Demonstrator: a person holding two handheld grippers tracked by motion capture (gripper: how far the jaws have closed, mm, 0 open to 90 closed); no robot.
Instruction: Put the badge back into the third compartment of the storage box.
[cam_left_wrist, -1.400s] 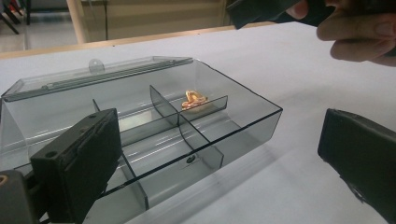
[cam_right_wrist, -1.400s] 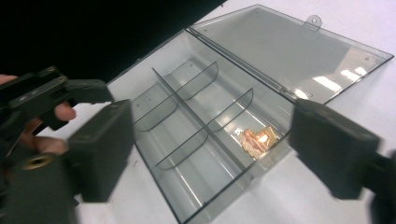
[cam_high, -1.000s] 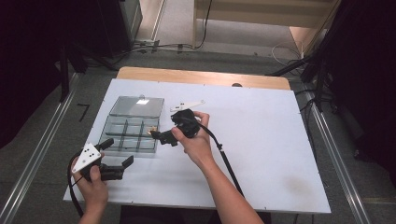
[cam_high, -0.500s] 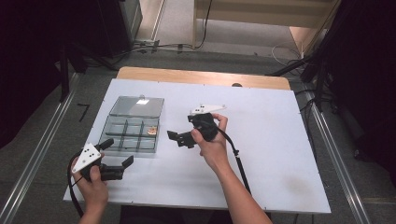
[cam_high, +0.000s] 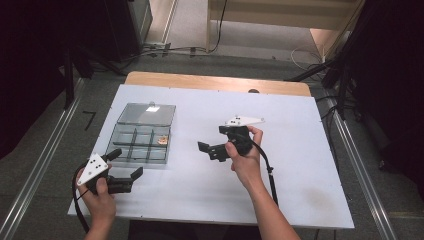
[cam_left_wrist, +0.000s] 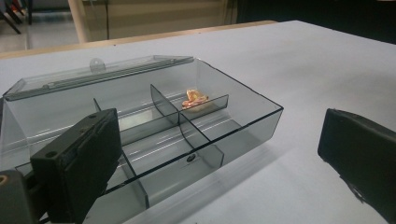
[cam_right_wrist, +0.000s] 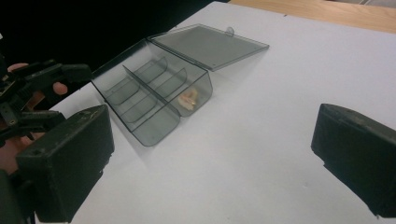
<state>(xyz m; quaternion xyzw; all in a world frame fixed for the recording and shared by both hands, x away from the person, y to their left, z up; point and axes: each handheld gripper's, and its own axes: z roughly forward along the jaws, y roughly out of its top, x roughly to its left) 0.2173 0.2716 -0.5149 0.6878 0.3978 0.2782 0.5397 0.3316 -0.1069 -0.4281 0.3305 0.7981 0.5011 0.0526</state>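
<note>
Judging from the layout, the work in hand looks like the compartment box (cam_high: 142, 134) on the white table (cam_high: 300, 165): lid (cam_high: 147, 114) folded back flat, a small orange piece (cam_high: 162, 140) in one cell. Likely next step is shutting the lid or fetching another piece, can't tell which. To do it well: bring one gripper in low from the open side, steady the box wall with the other so the light plastic doesn't skid, keep jaws clear of the dividers.

Box sits left of centre, near the person's side. Left gripper (cam_high: 124, 175) hangs just off the box's near corner, jaws spread wide, nothing between them; box is right ahead of it in the left gripper view (cam_left_wrist: 154, 126). Right gripper (cam_high: 210, 150) is over bare table, well apart from the box, jaws parted and empty, pointing toward it. Orange piece (cam_right_wrist: 190, 98) lies in the end cell next to the lid hinge, far from both jaws.
</note>
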